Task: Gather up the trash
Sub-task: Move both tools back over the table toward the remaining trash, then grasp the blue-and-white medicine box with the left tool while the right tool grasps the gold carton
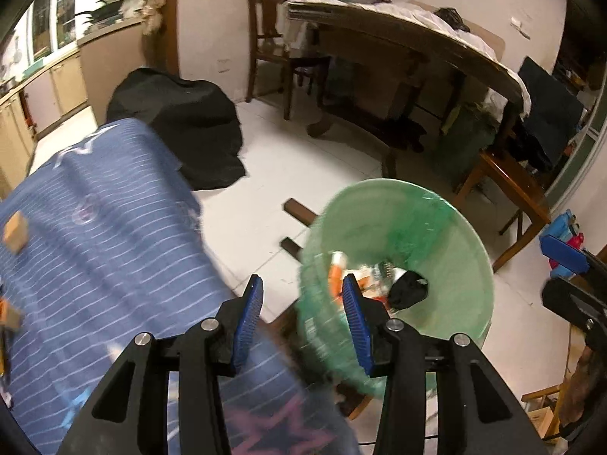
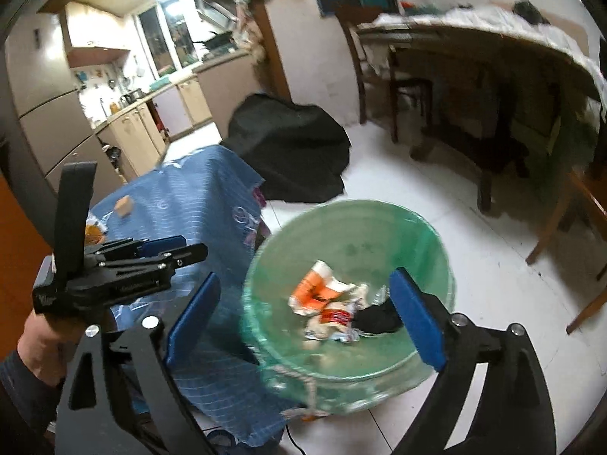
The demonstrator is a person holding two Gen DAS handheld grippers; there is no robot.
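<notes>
Bin [image 2: 436, 242]: green plastic, lined with a thin, glossy, see-through green bag.
Trash [image 2: 326, 303]: crumpled paper and shiny wrappers, orange and white.
Cloth [image 1: 95, 227]: blue woven fabric with thin white stripes, matt.
Floor [image 1: 273, 159]: white tiles, smooth, a little glossy.
Table [image 1: 436, 45]: dark wood.
Left gripper [image 1: 302, 322]: matt black plastic; blue ribbed pads [image 1: 248, 322]; metal pins.
</notes>
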